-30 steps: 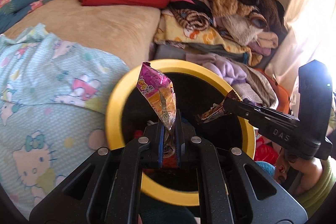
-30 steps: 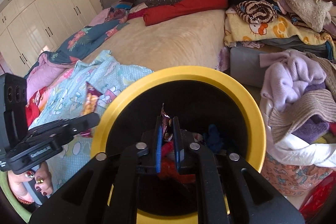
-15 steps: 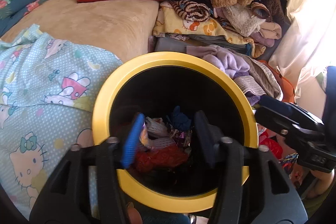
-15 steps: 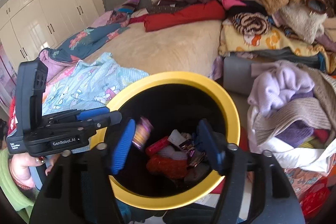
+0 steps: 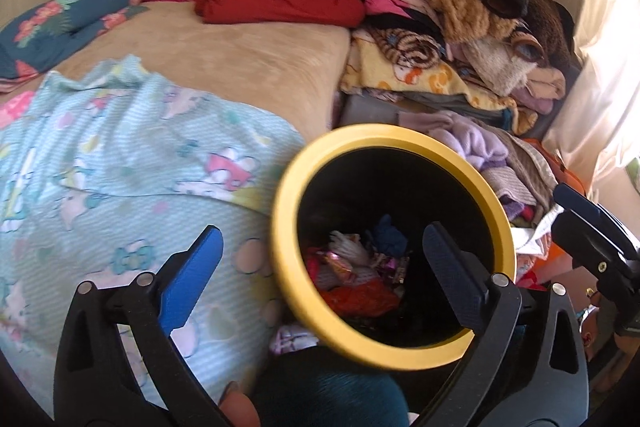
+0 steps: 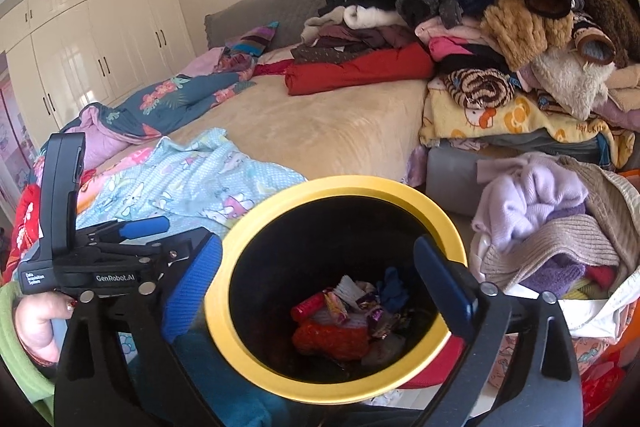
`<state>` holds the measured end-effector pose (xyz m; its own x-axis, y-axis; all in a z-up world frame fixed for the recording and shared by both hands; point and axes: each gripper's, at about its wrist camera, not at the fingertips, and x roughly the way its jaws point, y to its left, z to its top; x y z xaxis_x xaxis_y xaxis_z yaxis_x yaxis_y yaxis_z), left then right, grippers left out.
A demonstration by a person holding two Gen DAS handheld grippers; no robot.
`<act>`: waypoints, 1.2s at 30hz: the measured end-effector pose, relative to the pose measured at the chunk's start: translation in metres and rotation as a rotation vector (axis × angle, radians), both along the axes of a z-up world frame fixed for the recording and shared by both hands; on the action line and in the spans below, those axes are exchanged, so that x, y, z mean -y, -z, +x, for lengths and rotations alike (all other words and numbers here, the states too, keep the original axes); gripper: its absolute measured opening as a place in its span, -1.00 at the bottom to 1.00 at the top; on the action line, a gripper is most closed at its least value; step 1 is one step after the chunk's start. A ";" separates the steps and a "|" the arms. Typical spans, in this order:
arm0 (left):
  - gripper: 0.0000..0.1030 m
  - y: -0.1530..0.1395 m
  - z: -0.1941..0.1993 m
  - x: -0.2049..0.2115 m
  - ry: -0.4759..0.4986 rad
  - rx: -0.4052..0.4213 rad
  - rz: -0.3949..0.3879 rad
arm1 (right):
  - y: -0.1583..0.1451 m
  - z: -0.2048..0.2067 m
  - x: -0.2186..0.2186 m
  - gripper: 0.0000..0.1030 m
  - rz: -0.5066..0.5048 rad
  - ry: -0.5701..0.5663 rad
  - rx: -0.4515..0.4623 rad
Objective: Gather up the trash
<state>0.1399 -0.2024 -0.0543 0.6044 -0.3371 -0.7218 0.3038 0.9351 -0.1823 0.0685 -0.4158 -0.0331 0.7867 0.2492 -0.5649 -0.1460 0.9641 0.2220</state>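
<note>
Both claws are opening wide and empty: the left gripper [image 5: 320,255] and right gripper [image 6: 316,267] hover over the yellow-rimmed bin [image 6: 336,379]. Wrappers [image 6: 340,311] lie at its bottom. Best to lift clear of the rim before seeking more trash on the bed [image 6: 320,131].

Left wrist view: from above and close, angled steeply down past its own fingers [image 5: 188,279] at the yellow-rimmed bin [image 5: 288,211], lower right of frame, bed [image 5: 224,59] filling the upper left. Right wrist view: also close, tilted less steeply, bin [image 6: 224,267] low centre, wardrobe [image 6: 92,39] upper left. Both share the bin, the bed and the clothes pile [image 5: 460,7] at upper right
</note>
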 end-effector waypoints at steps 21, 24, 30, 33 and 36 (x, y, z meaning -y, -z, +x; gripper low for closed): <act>0.79 -0.035 -0.086 -0.115 -0.238 0.275 0.063 | -0.015 -0.045 -0.098 0.88 -0.050 0.023 0.213; 0.79 -0.037 -0.102 -0.124 -0.242 0.317 0.069 | -0.015 -0.055 -0.104 0.88 -0.041 0.039 0.263; 0.79 -0.035 -0.119 -0.129 -0.250 0.363 0.074 | -0.017 -0.074 -0.113 0.88 -0.044 0.074 0.355; 0.79 -0.034 -0.122 -0.129 -0.252 0.375 0.069 | -0.017 -0.079 -0.116 0.88 -0.059 0.074 0.377; 0.79 -0.033 -0.125 -0.127 -0.246 0.383 0.072 | -0.014 -0.082 -0.117 0.88 -0.067 0.083 0.391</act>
